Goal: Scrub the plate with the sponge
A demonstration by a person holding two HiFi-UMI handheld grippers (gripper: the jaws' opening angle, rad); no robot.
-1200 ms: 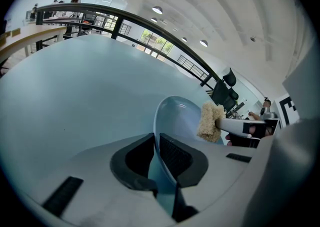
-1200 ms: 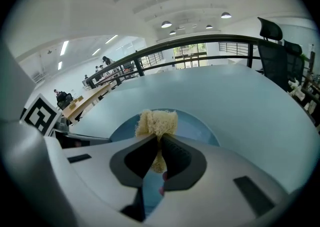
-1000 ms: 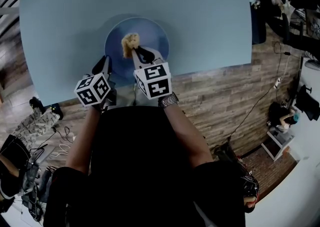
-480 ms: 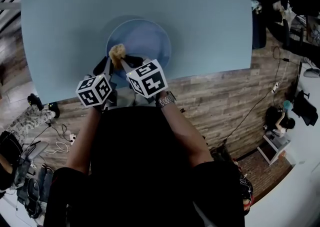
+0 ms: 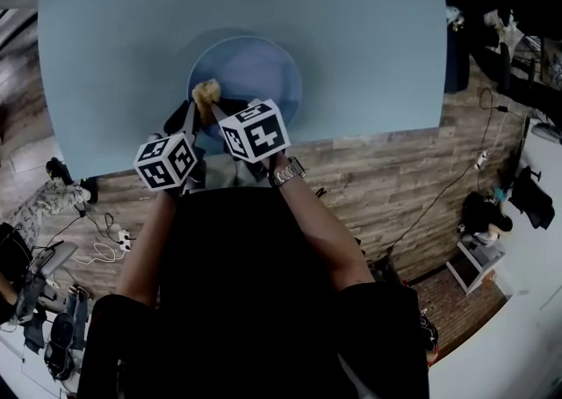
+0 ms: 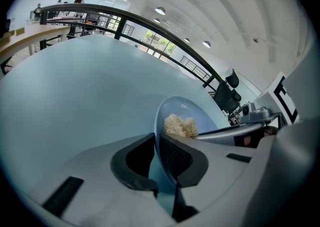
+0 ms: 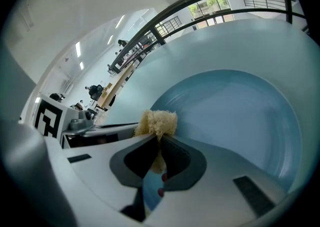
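Observation:
A round blue plate (image 5: 255,72) lies on the pale blue table near its front edge. My left gripper (image 5: 186,116) is shut on the plate's near left rim (image 6: 156,136), with the rim between its jaws. A tan fibrous sponge (image 5: 206,91) rests on the plate's near left part. My right gripper (image 5: 211,103) is shut on that sponge (image 7: 157,122), which sticks out past its jaws against the plate (image 7: 235,111). From the left gripper view the sponge (image 6: 181,125) shows just beyond the rim.
The table (image 5: 132,37) ends just in front of my grippers, with wood floor (image 5: 386,169) below. Cables and bags lie on the floor at the left (image 5: 53,213). Dark chairs and gear stand at the right (image 5: 509,28).
My right gripper has drawn the sponge from the plate's middle toward its near left part, close to the left gripper. The left gripper has stayed clamped on the rim.

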